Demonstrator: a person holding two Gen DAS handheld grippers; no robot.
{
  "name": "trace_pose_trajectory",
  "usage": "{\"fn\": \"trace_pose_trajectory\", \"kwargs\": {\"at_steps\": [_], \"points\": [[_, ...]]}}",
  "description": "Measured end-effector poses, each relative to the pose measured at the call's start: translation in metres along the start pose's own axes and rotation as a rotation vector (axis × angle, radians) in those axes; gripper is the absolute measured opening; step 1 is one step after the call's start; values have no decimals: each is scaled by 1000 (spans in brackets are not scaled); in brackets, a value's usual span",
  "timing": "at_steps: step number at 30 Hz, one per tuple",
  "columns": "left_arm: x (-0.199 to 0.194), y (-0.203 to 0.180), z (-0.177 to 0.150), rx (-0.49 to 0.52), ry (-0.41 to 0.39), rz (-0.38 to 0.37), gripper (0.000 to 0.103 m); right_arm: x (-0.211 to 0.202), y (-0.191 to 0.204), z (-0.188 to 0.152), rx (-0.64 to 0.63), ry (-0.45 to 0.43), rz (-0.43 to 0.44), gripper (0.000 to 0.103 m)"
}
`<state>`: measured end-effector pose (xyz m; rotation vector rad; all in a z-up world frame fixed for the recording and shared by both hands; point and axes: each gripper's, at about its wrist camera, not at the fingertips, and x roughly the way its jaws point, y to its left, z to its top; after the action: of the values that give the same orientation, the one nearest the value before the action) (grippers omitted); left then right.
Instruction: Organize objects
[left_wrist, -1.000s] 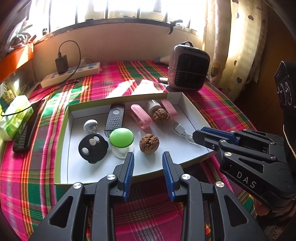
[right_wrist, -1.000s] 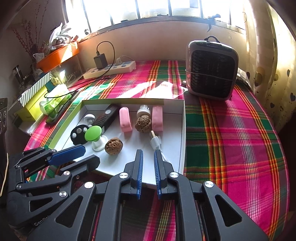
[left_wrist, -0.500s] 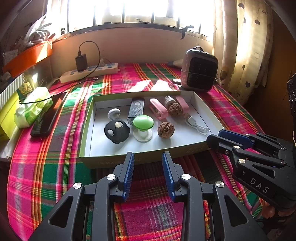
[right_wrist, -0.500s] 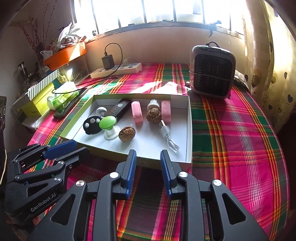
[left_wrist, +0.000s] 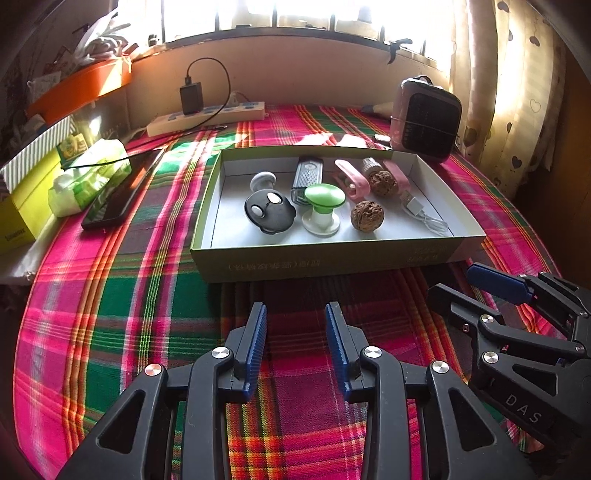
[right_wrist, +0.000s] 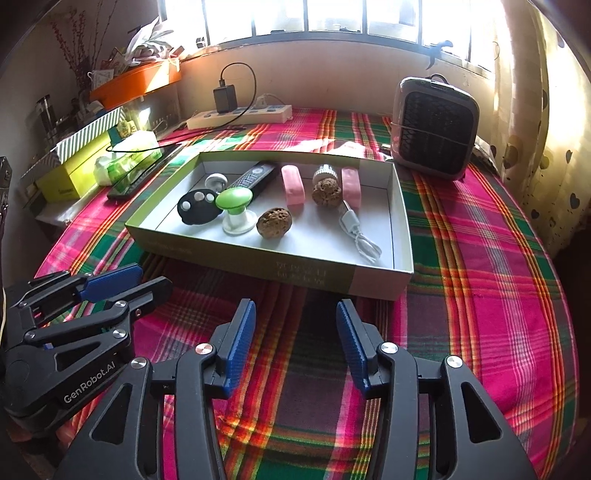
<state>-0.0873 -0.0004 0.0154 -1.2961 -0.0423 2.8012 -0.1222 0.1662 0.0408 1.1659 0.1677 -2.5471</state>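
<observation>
A shallow green-sided box (left_wrist: 325, 264) (right_wrist: 258, 254) on the plaid cloth holds a black round fob (left_wrist: 269, 213), a green-capped knob (left_wrist: 324, 197) (right_wrist: 233, 199), two walnuts (left_wrist: 366, 216) (right_wrist: 274, 222), a remote (left_wrist: 307, 177), two pink clips (right_wrist: 292, 184) and a white cable (right_wrist: 356, 230). My left gripper (left_wrist: 296, 314) hovers over the cloth in front of the box, jaws opening, nothing between them. My right gripper (right_wrist: 295, 312) is also short of the box, jaws opening wide and empty. Each gripper shows in the other's view, the right one (left_wrist: 476, 288) and the left one (right_wrist: 147, 277).
A small heater (right_wrist: 436, 129) stands behind the box at the right. A power strip (right_wrist: 240, 114) with a charger lies along the back wall. A phone (left_wrist: 118, 195), tissue pack (left_wrist: 88, 177) and yellow boxes (right_wrist: 70, 177) sit at the left. Curtains hang at the right.
Both grippers have drawn back from over the box, which now lies farther off. The right gripper's jaws went from nearly shut to wide apart; the left widened slightly.
</observation>
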Motion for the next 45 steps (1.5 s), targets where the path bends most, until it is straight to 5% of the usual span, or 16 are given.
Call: {"fn": "trace_pose_trajectory", "kwargs": {"at_steps": [16,22,45], "points": [[1,-8,-18,6,5,57,36,3,-6,-18,52,34,-88,48],[-2,-10,-21,-9,4,71,37,0,-10,-22,69,39,-112,58],[-3,-14,-24,-14,1,95,38,-4,-10,-28,61,26,-108,61]]}}
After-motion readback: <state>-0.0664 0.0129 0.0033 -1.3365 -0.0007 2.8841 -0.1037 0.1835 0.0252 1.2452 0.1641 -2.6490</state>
